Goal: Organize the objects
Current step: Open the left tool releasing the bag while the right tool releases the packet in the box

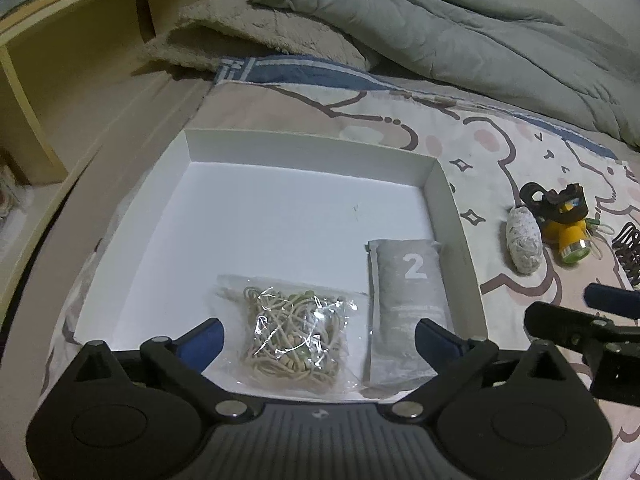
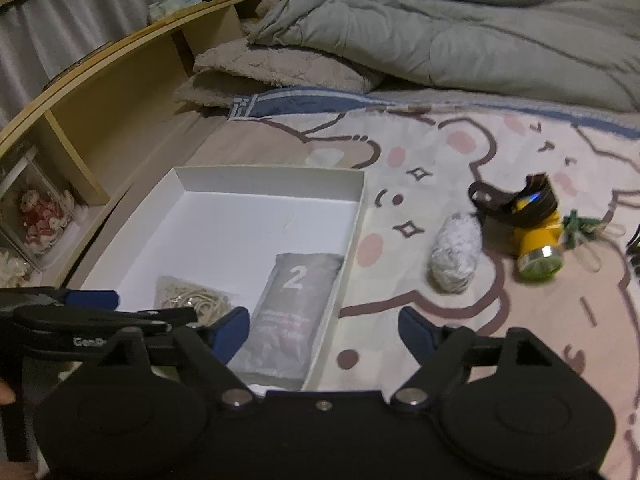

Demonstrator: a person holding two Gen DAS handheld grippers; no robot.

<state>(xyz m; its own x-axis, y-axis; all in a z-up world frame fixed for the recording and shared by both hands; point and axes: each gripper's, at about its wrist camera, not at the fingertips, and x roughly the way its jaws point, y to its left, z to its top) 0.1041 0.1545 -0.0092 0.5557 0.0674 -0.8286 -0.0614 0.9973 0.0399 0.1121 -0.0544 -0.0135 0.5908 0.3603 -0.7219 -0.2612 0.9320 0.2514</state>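
A shallow white box (image 1: 456,216) lies on the bed. In it are a clear bag of rubber bands (image 1: 294,340) and a grey pouch marked 2 (image 1: 408,308), side by side near the front. My left gripper (image 1: 320,332) hovers open over the bag, touching nothing. My right gripper (image 2: 324,320) stands open over the box's right wall (image 2: 356,216), with the pouch (image 2: 296,300) below its left finger and nothing held. On the sheet right of the box lie a white fuzzy roll (image 2: 456,256), a yellow headlamp (image 2: 532,232) and a black claw clip (image 1: 628,252).
A grey duvet (image 1: 440,32) and a fluffy beige blanket (image 1: 256,36) are heaped at the back. A wooden headboard shelf (image 2: 100,92) runs along the left, with a clear case (image 2: 36,216) in it. A green-tied loop of cord (image 2: 588,232) lies beside the headlamp.
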